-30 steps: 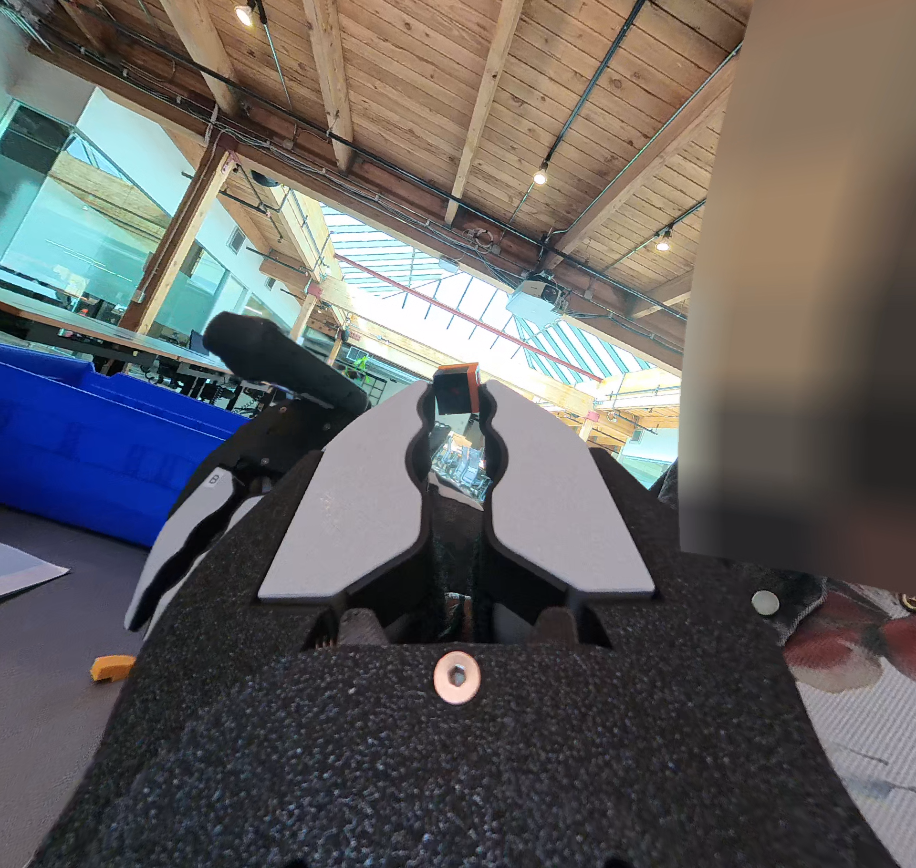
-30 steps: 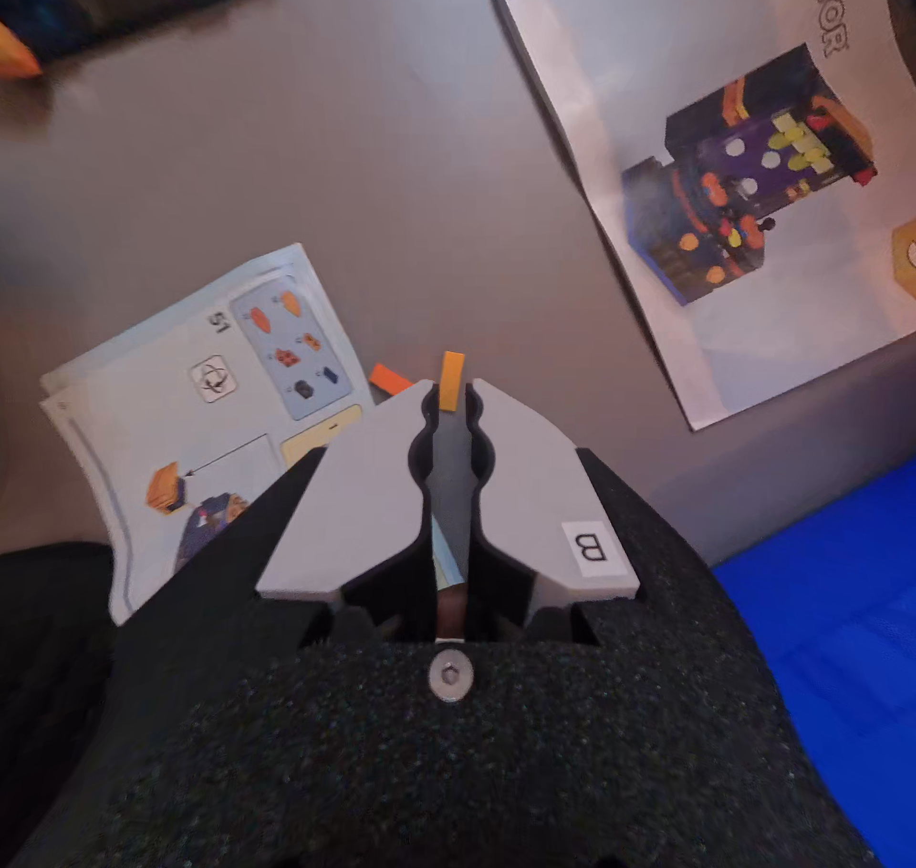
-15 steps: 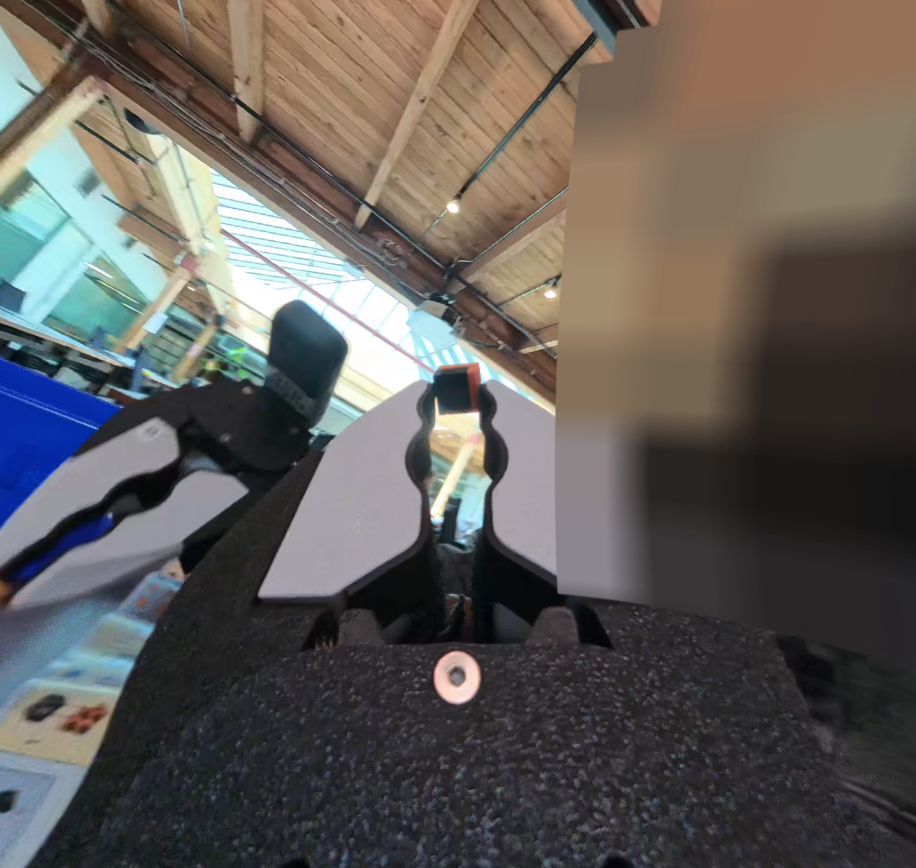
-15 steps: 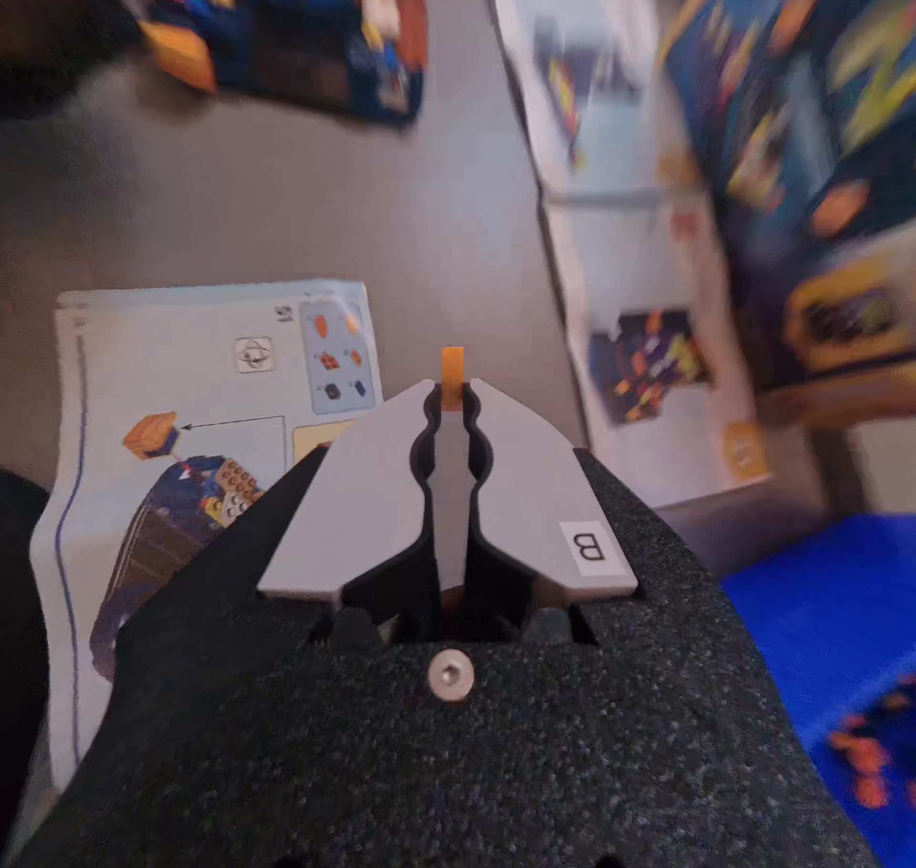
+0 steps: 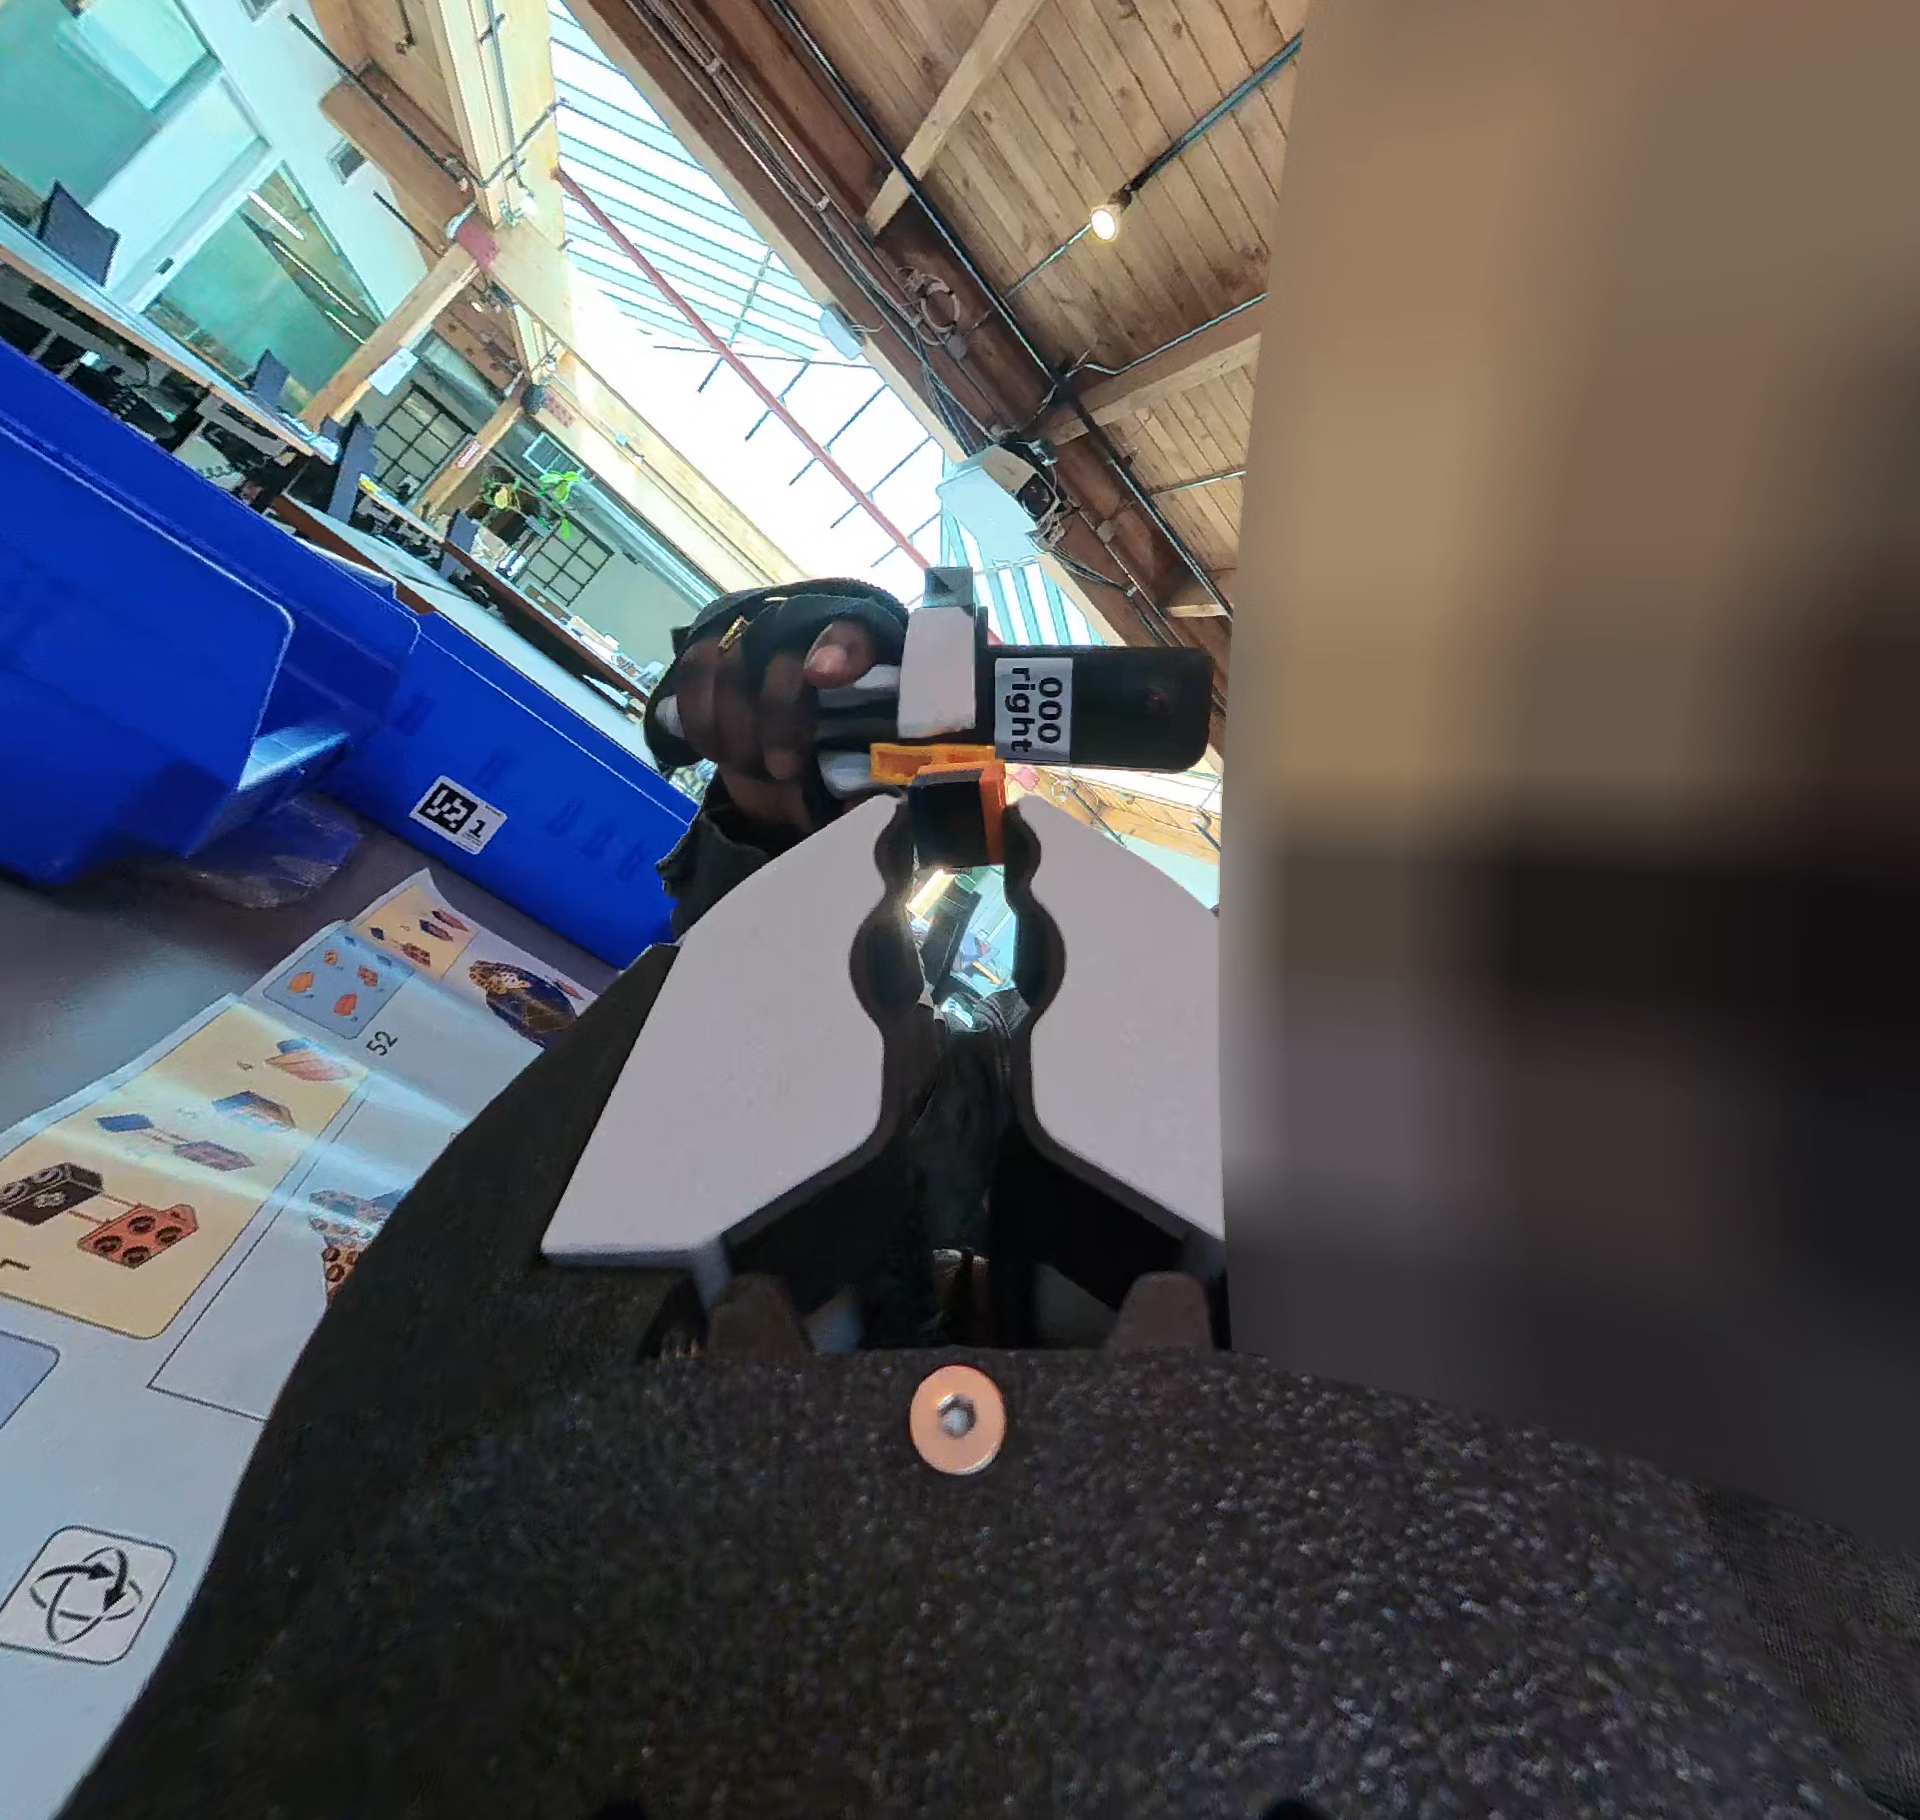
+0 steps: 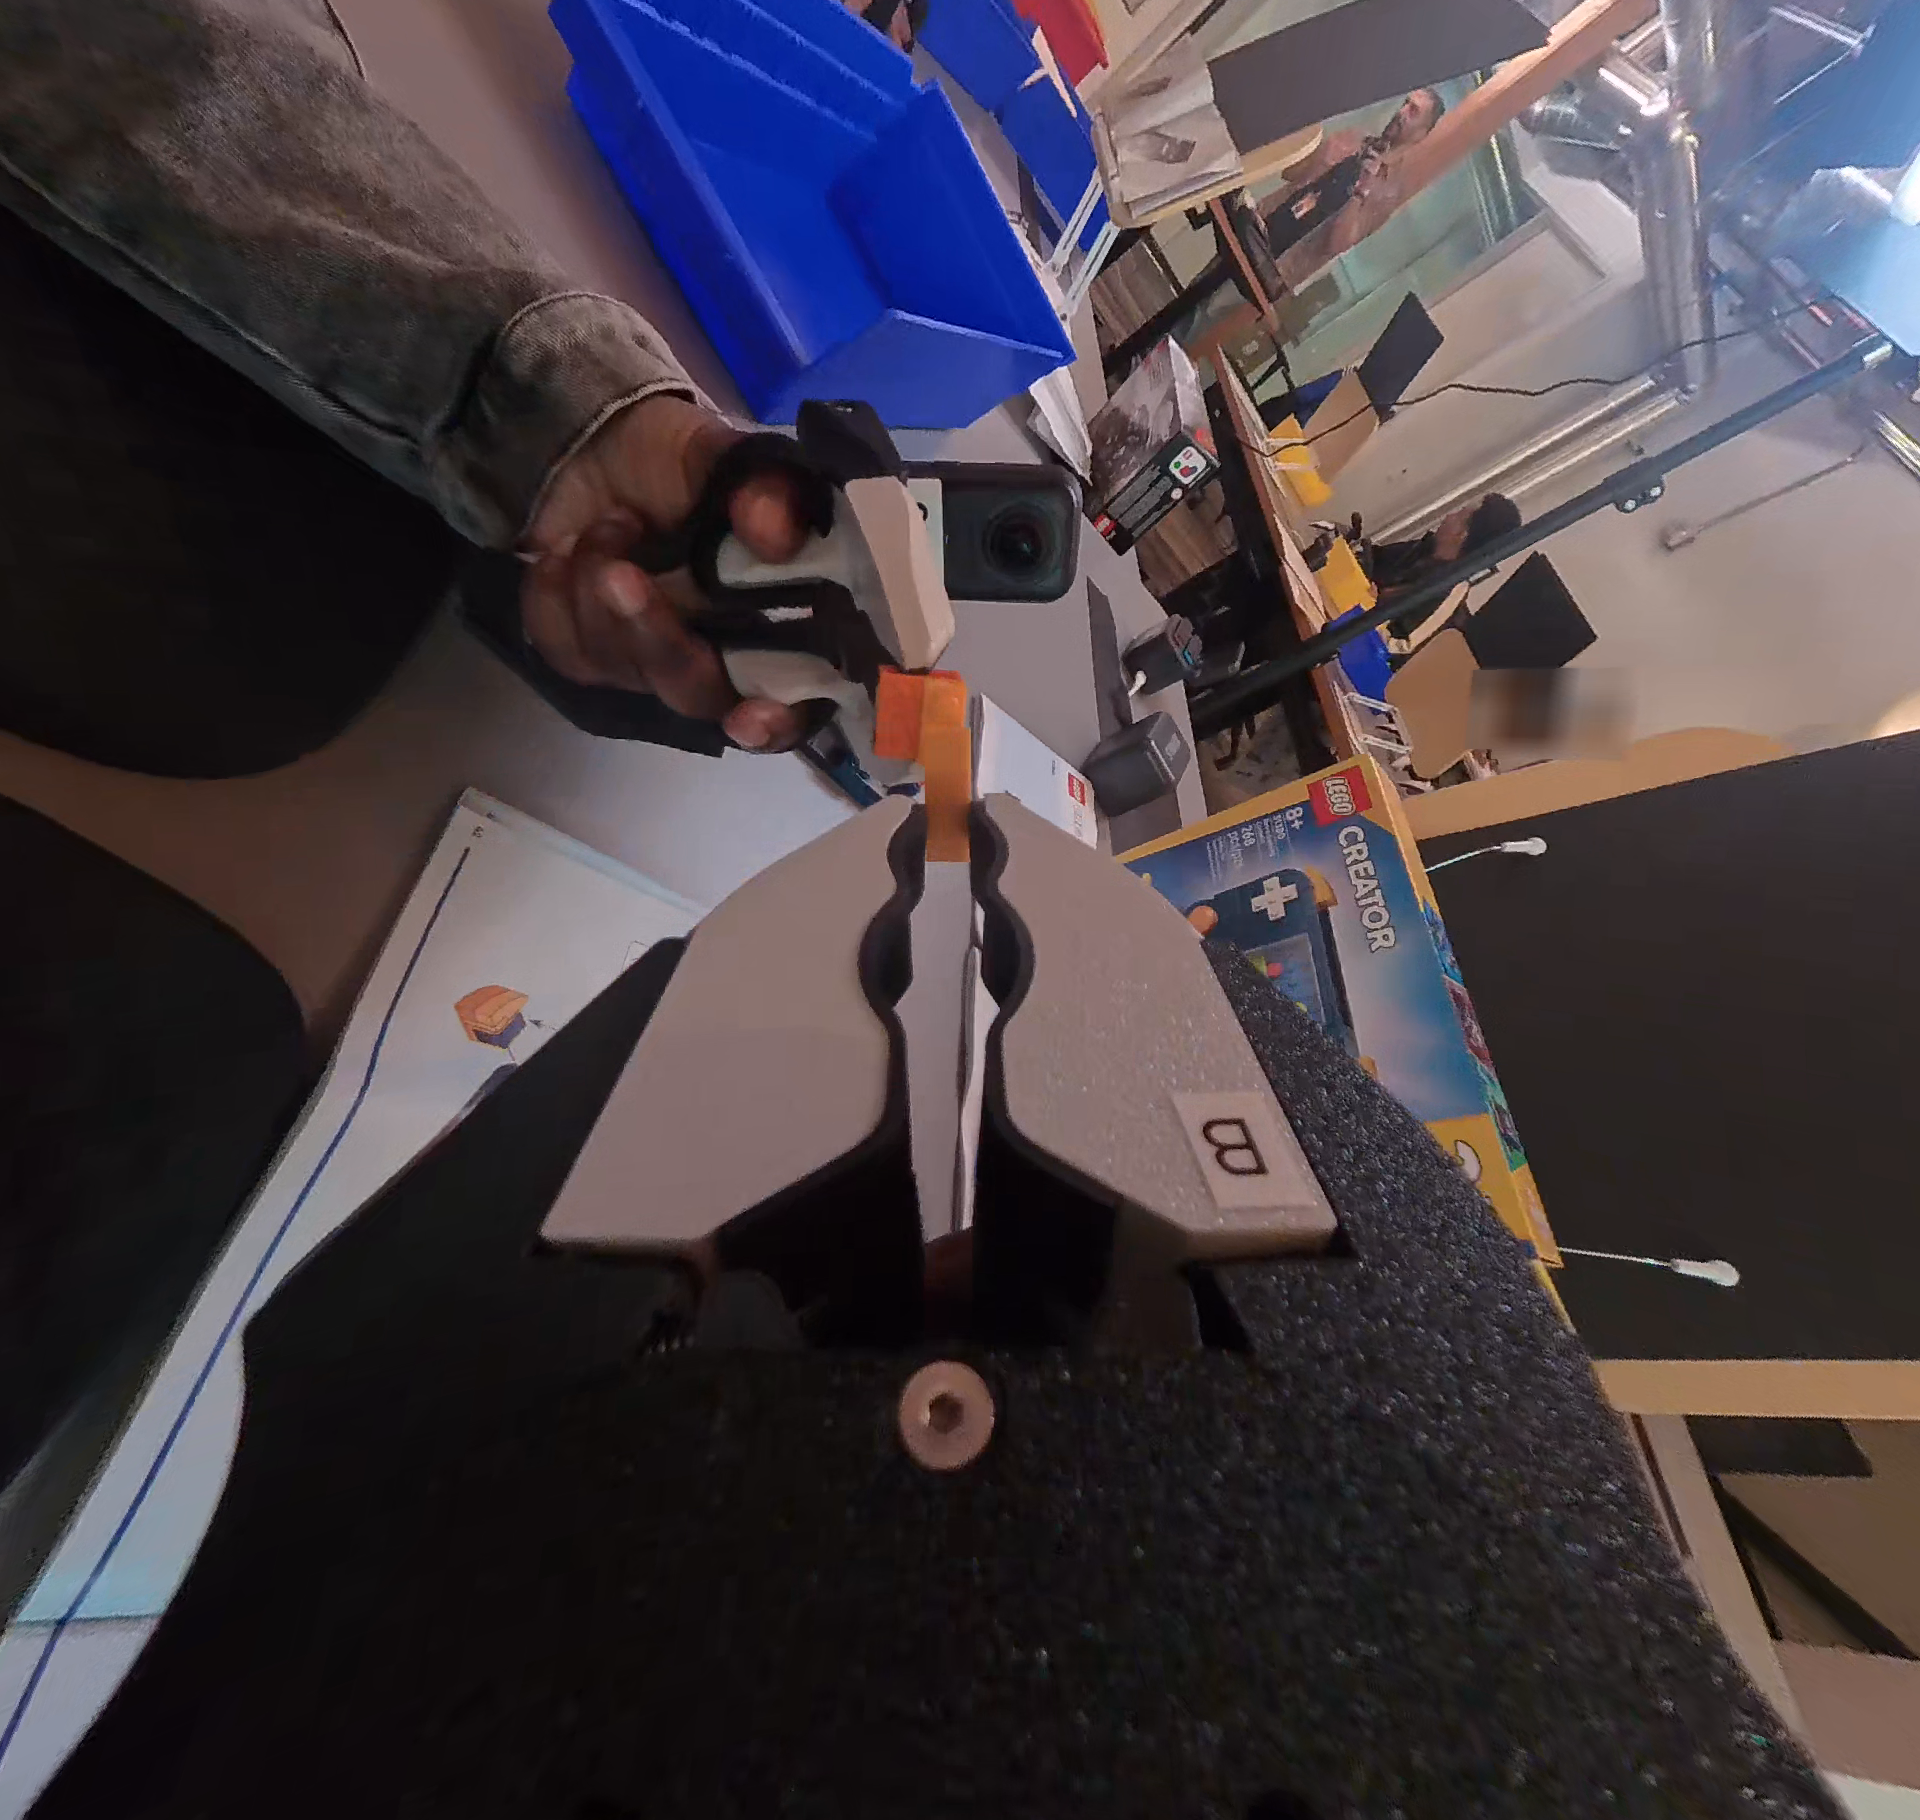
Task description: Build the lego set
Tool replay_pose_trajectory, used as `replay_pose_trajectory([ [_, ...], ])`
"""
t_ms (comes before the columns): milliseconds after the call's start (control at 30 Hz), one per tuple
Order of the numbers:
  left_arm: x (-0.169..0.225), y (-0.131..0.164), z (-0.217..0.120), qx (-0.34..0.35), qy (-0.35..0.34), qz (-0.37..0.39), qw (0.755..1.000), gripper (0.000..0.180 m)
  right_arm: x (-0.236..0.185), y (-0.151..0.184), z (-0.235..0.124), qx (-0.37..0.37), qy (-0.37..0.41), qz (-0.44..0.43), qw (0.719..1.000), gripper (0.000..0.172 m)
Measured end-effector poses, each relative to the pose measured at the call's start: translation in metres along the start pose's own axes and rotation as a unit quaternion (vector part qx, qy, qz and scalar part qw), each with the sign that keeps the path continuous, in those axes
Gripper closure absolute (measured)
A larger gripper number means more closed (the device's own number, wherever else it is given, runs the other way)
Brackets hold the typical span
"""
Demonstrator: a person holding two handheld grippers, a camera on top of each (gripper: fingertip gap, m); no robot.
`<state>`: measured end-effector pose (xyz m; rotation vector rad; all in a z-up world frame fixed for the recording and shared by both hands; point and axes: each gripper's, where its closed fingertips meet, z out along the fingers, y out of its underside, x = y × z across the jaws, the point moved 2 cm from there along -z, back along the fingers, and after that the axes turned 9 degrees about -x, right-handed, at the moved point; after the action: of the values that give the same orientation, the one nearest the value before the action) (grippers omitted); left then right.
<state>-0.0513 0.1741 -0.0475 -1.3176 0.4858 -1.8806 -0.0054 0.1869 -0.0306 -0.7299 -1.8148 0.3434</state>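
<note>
My left gripper (image 5: 956, 823) is shut on a small dark brick with an orange side (image 5: 948, 827) and holds it up in the air. My right gripper (image 6: 945, 827) is shut on a thin orange plate (image 6: 943, 794) that sticks out past its fingertips. The two grippers face each other and the plate's far end meets the brick (image 6: 902, 721). In the left wrist view the plate (image 5: 930, 762) lies flat across the top of the brick, with the right gripper (image 5: 868, 768) and a hand behind it. In the right wrist view the left gripper (image 6: 894, 679) is held by a hand in a grey sleeve (image 6: 312, 191).
Blue bins (image 5: 208, 648) (image 6: 810, 191) stand on the grey table. An open instruction booklet (image 5: 208, 1147) (image 6: 499, 939) lies below the grippers. A toy set box (image 6: 1351, 939) and a black board (image 6: 1662, 1043) are to the right.
My right gripper rose from over the table and turned toward the left one, keeping the orange plate. The left gripper kept its brick, and the plate now meets it.
</note>
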Motion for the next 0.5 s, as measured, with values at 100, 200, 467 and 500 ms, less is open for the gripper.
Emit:
replay_pose_trajectory([
  [100, -0.002, 0.001, 0.001, -0.002, -0.002, -0.004, 1.000, 0.165, -0.001, 0.000, 0.000, 0.011, -0.003, 0.013, 1.000, 0.164],
  [200, -0.004, 0.001, 0.001, -0.002, -0.028, 0.027, 0.999, 0.165, 0.001, 0.002, 0.004, 0.003, -0.027, 0.088, 0.996, 0.164],
  [467, 0.002, -0.019, -0.009, 0.043, -0.147, 0.220, 0.963, 0.165, 0.008, -0.002, 0.015, 0.043, -0.105, 0.361, 0.926, 0.164],
  [500, 0.003, -0.021, -0.010, 0.050, -0.152, 0.227, 0.961, 0.165, 0.009, 0.000, 0.016, 0.043, -0.099, 0.368, 0.924, 0.164],
])
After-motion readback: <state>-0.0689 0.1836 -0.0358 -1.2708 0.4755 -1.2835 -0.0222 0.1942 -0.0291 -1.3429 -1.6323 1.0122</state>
